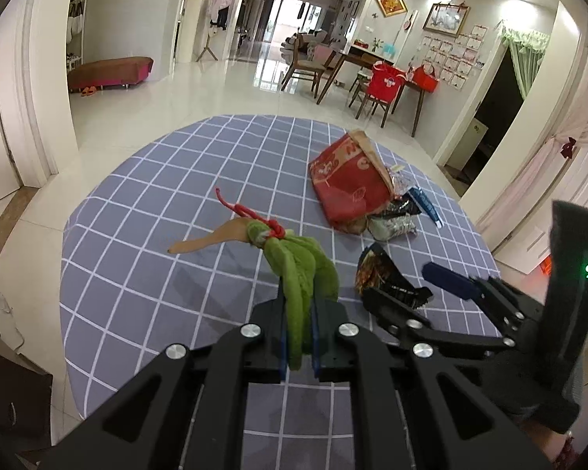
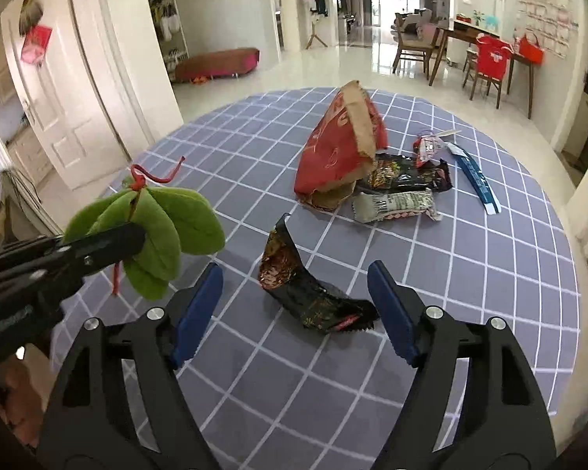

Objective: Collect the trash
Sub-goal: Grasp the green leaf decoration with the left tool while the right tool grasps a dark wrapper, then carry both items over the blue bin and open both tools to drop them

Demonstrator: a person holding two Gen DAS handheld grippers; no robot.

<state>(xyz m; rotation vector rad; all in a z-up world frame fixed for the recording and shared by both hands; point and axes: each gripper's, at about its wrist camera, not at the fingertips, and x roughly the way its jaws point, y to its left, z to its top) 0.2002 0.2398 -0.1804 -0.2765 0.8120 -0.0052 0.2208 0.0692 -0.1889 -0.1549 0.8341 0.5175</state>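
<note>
1. Broadly, a grey checked tablecloth [image 2: 470,293] covered the table, and on it lay a red paper bag [image 2: 333,152] on its side.
2. Just beside the bag's mouth lay a few wrappers [image 2: 396,203] and a blue paper strip [image 2: 476,176].
3. Nearer than the bag, the right gripper [image 2: 294,309] stood apart, open around a dark wrapper [image 2: 313,297] without pressing it.
4. Left of the bag, the left gripper [image 1: 298,337] was clamped on green fabric leaves [image 1: 305,270] tied with red string [image 1: 251,211], held above the cloth.
</note>
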